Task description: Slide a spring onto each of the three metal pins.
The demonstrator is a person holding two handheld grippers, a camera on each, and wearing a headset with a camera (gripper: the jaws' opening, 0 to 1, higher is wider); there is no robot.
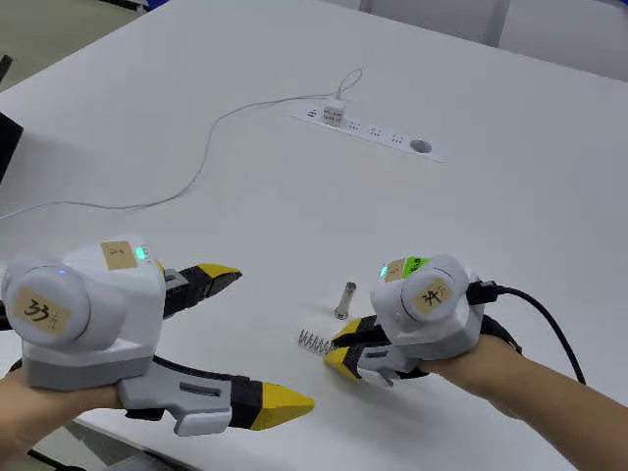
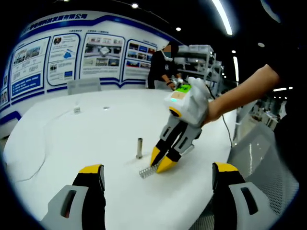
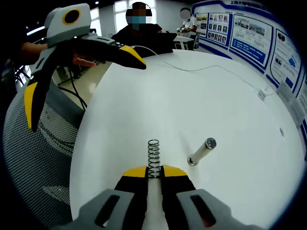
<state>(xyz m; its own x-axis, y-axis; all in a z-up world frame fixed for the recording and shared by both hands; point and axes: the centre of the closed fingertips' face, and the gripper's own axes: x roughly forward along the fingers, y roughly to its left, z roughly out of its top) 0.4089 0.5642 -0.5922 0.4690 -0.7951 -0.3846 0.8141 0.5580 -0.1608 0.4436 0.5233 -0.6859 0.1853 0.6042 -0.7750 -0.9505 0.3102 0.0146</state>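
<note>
Tabletop: white, seen from above in the head view. A power strip lies toward its far edge.
Left gripper: over the near edge on the left side. The jaws are spread wide and hold nothing.
Spring: small coil lying flat on the tabletop close to the near edge, just beside the pin. Its free end points toward the left gripper.
Metal pin: one short pin stands upright on the tabletop, bare, just behind the spring. I see a single pin here.
Right gripper: low over the near edge. The yellow tips are drawn almost together and pinch one end of the spring, as the right gripper view shows.
Step in hand: picking up the first spring, by my reading. No spring sits on a pin yet.
Next move calls for: lifting the spring and turning it upright. Its open end must line up over the pin top before it is lowered. The pin looks unsupported, so the free left gripper may need to steady it.
</note>
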